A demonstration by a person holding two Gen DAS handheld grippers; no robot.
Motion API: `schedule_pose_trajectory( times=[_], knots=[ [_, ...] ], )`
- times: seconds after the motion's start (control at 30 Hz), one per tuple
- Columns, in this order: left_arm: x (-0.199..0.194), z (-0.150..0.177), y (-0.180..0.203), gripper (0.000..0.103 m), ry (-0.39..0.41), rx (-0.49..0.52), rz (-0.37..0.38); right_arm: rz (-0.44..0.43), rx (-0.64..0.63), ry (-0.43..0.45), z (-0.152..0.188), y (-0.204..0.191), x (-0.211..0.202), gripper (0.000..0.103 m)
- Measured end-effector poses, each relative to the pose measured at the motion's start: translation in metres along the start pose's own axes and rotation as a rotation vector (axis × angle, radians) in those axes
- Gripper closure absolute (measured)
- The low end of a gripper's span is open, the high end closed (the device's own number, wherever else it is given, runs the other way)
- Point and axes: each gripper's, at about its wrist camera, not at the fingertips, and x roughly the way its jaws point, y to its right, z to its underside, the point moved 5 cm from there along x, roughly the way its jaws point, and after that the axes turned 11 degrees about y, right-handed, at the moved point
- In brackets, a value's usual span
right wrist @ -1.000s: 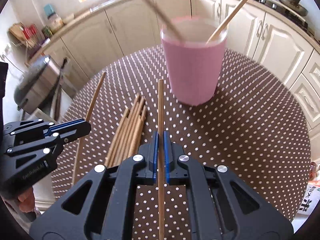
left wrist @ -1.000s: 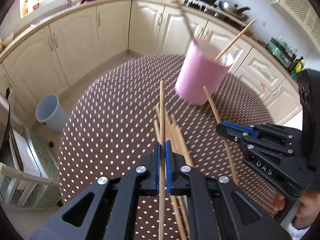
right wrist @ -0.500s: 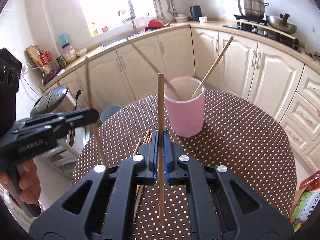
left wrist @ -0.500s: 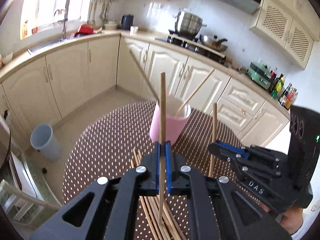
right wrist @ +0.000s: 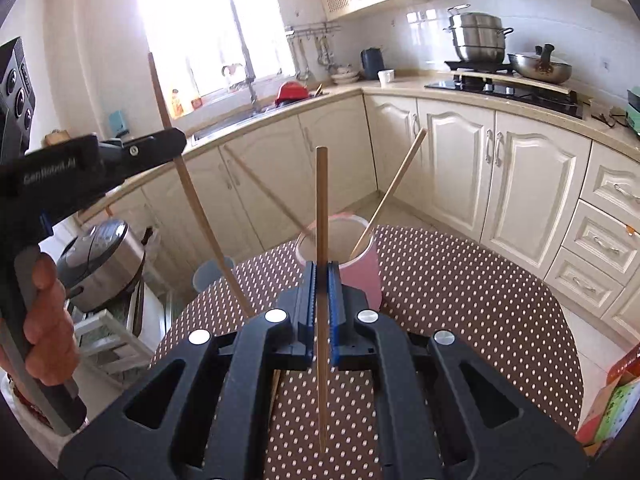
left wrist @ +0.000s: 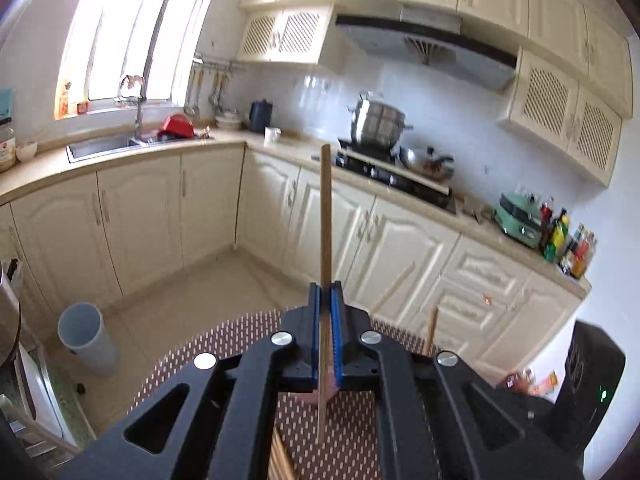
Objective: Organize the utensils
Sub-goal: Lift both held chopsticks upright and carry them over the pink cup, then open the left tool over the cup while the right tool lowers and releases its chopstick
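- The left gripper (left wrist: 325, 292) is pinching one wooden chopstick (left wrist: 325, 216) between its blue pads, the stick standing upright through the jaws.
- In the right wrist view the same left gripper (right wrist: 176, 145) is reaching in from the left, a hand (right wrist: 48, 320) wrapping its handle, its chopstick slanting down towards the table.
- The right gripper (right wrist: 320, 276) is likewise clamping a second chopstick (right wrist: 321, 216), upright, with its lower end hanging below the jaws above the table.
- A round table (right wrist: 460, 292) in a brown cloth with white dots is sitting below both grippers.
- A pink cup (right wrist: 360, 268) is standing on it just beyond the right gripper, holding two leaning chopsticks (right wrist: 394, 184).
- Loose chopsticks (left wrist: 280, 460) are lying on the cloth, showing under the left gripper.
- Cream cabinets, a sink (left wrist: 100, 146) under a bright window and a steel pot (left wrist: 376, 124) on the stove are ringing the room.
- Only the left wrist view is showing a grey bin (left wrist: 86, 338) on the floor; only the right is showing the cup clearly.
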Motion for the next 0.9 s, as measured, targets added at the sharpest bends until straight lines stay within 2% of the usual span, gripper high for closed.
schedule_pose_trajectory(
  times=[0.3,0.47,0.57,0.8,0.9],
  knots=[
    [0.019,-0.024,0.007,0.097,0.109,-0.042,-0.01,0.023,0.029,0.121,-0.032,0.011,0.008,0.097],
    [0.025,-0.032,0.005,0.097,0.165,-0.068,-0.018,0.032,0.009,0.135,-0.042,0.009,0.019,0.097],
    [0.031,-0.029,0.005,0.097,0.173,-0.055,-0.033,0.035,0.005,0.154,-0.043,0.007,0.021,0.097],
    [0.054,-0.004,0.009,0.097,0.115,0.036,-0.037,0.042,0.011,0.169,-0.045,0.007,0.025,0.097],
    [0.057,0.004,0.005,0.097,0.087,0.03,-0.029,0.046,0.007,0.175,-0.047,0.005,0.024,0.097]
  ],
)
